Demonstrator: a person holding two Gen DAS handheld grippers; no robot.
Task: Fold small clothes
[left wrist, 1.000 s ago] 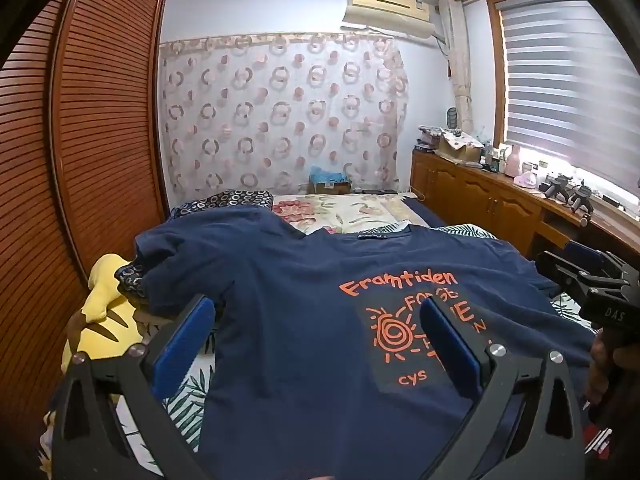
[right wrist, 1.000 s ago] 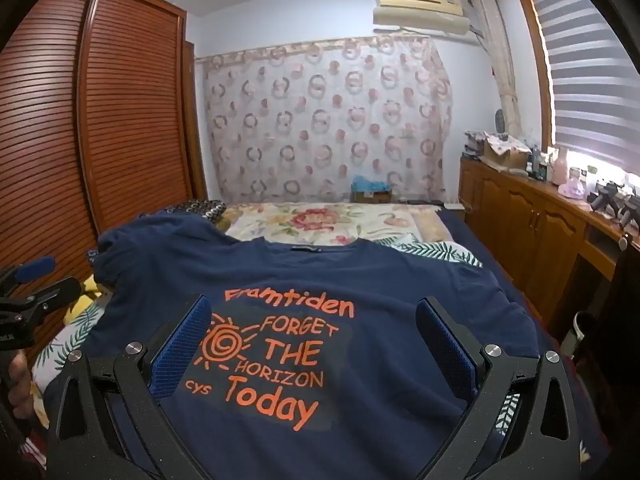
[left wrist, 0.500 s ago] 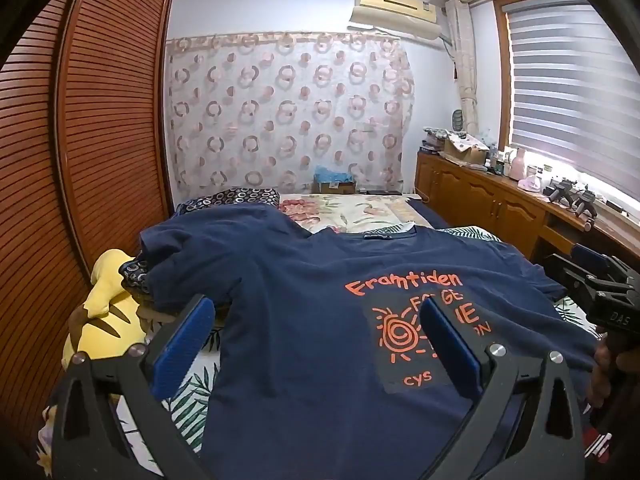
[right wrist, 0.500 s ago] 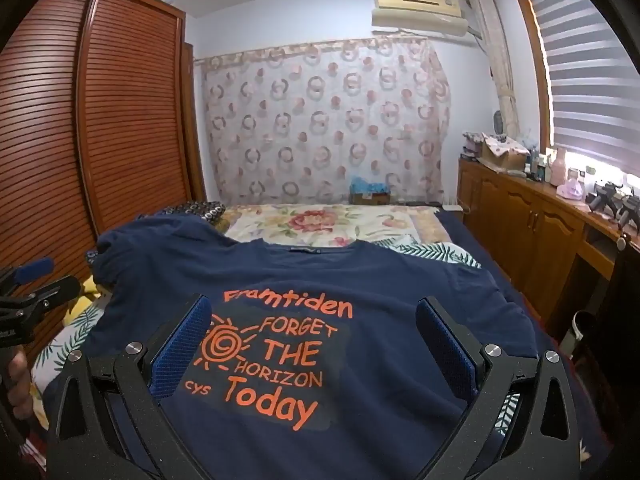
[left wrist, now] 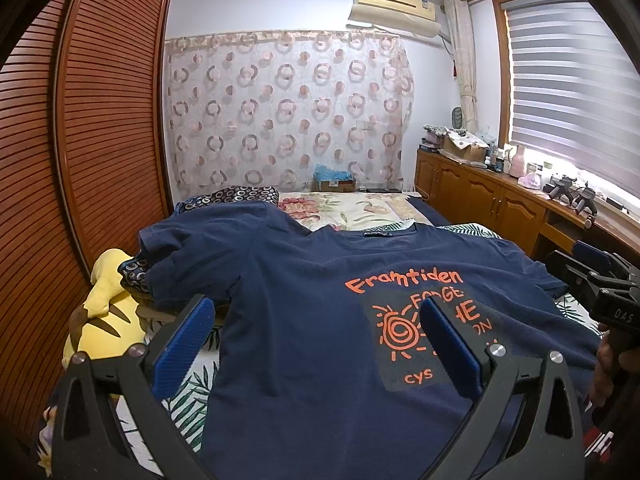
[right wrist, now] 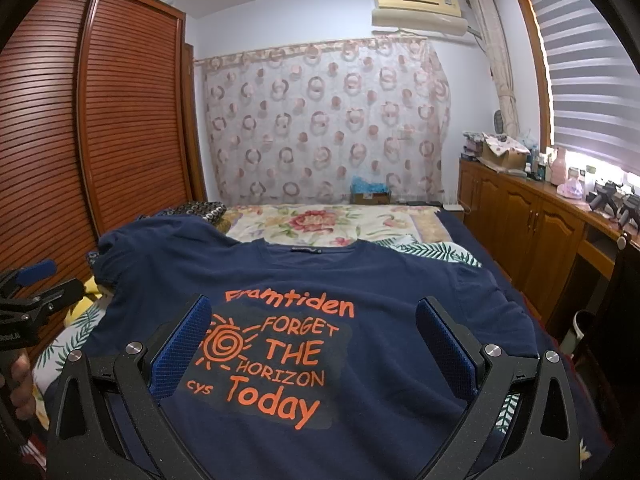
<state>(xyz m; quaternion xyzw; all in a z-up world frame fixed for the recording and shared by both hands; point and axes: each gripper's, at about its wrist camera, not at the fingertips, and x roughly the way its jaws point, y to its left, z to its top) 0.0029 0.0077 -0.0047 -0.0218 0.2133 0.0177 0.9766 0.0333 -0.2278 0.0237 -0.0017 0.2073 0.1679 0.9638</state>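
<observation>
A navy T-shirt (left wrist: 304, 320) with an orange sun and lettering lies spread face up on the bed, neck toward the far end; it also shows in the right wrist view (right wrist: 360, 280). Its left sleeve is rumpled over a dark patterned pillow. My left gripper (left wrist: 316, 320) is open and empty, held above the shirt's left half. My right gripper (right wrist: 314, 320) is open and empty above the print. Each gripper appears at the edge of the other's view, the right one (left wrist: 596, 280) and the left one (right wrist: 28, 292).
A yellow plush toy (left wrist: 104, 320) lies at the bed's left edge beside a slatted wooden wardrobe (left wrist: 80, 140). A floral quilt (right wrist: 332, 220) covers the far bed. A cluttered wooden cabinet (right wrist: 540, 220) runs along the right under the window.
Both grippers have drifted slightly, the left view shifting a little. The shirt has not moved and both grippers stay open.
</observation>
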